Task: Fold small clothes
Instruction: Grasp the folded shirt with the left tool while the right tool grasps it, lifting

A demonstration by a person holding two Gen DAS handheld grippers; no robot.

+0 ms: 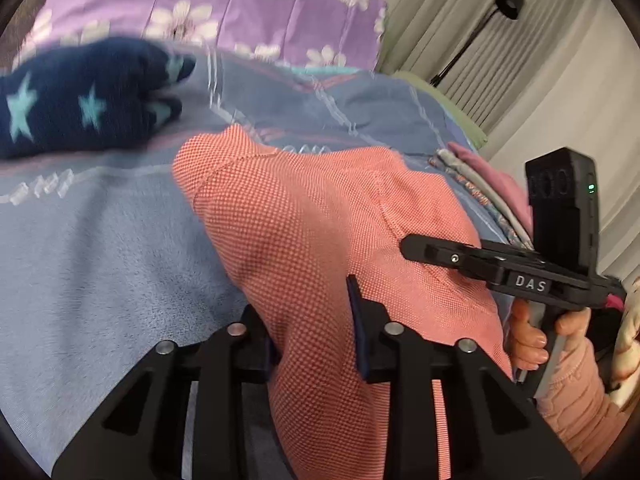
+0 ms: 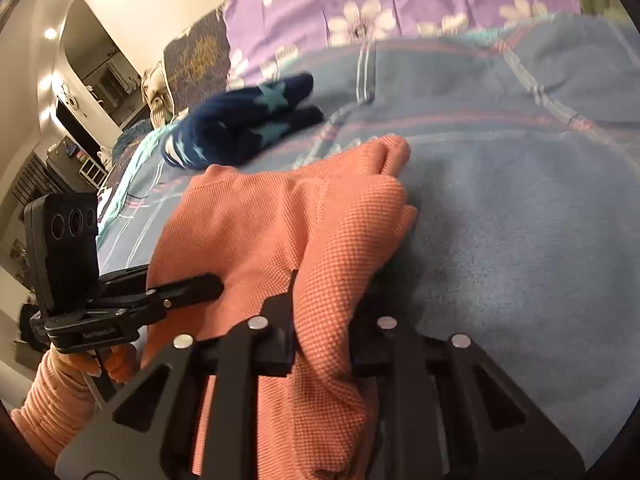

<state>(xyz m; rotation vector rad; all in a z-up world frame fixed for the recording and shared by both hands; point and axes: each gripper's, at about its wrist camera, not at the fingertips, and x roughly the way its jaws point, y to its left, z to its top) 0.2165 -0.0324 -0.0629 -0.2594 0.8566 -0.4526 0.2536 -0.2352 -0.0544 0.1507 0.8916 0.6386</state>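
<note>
left gripper [image 1: 316, 328] pinched salmon garment [image 1: 320, 216] between its fingers | right gripper [image 2: 324, 332] likewise | judgement: both edges wanted level, taut, laid forward onto blue blanket [image 1: 100, 256]

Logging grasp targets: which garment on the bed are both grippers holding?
The salmon-pink waffle-knit garment; the navy star-patterned one lies apart, untouched.

A home bedroom — a blue fleece blanket with pale stripes [image 1: 100, 248] covers the bed, a purple flowered pillow [image 1: 224, 0] behind it, a black floor lamp [image 1: 480, 32] against pleated curtains beside that pillow
</note>
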